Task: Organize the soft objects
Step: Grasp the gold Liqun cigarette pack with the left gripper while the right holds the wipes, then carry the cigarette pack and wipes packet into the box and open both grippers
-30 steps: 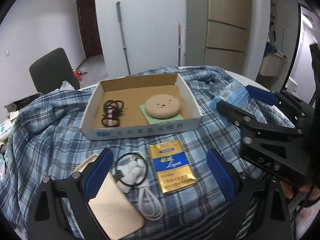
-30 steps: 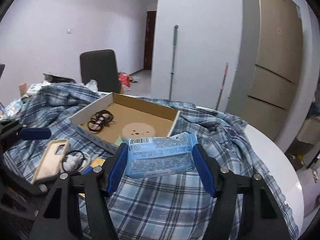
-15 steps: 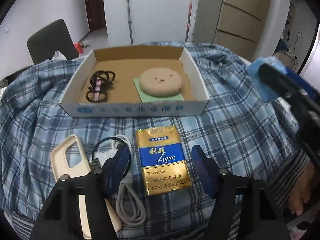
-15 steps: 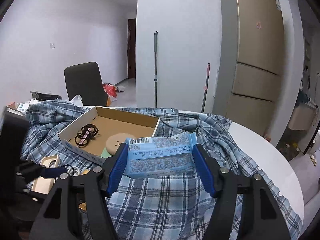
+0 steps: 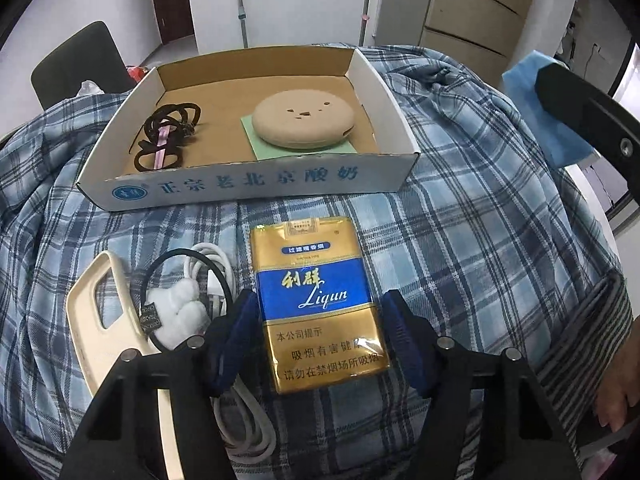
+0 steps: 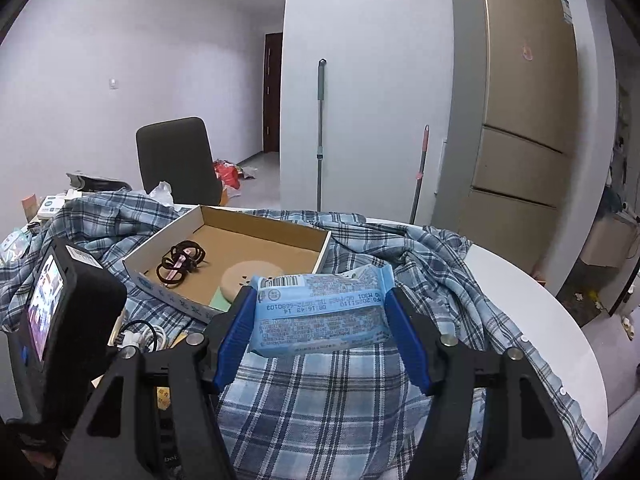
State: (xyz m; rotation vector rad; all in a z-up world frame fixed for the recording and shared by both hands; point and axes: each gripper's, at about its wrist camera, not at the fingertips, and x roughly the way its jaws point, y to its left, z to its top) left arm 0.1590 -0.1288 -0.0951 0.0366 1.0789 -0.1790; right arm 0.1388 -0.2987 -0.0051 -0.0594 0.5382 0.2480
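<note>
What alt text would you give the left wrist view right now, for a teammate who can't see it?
The left gripper is open, its jaws straddling a gold and blue cigarette pack lying on a blue plaid shirt. Beyond it, a shallow cardboard box holds dark hair ties and a round beige pad; a cream phone case and white cable lie left.

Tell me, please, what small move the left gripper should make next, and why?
Probably close: the left gripper has its open jaws on either side of the cigarette pack lying on the plaid shirt, not yet pinching it.
</note>
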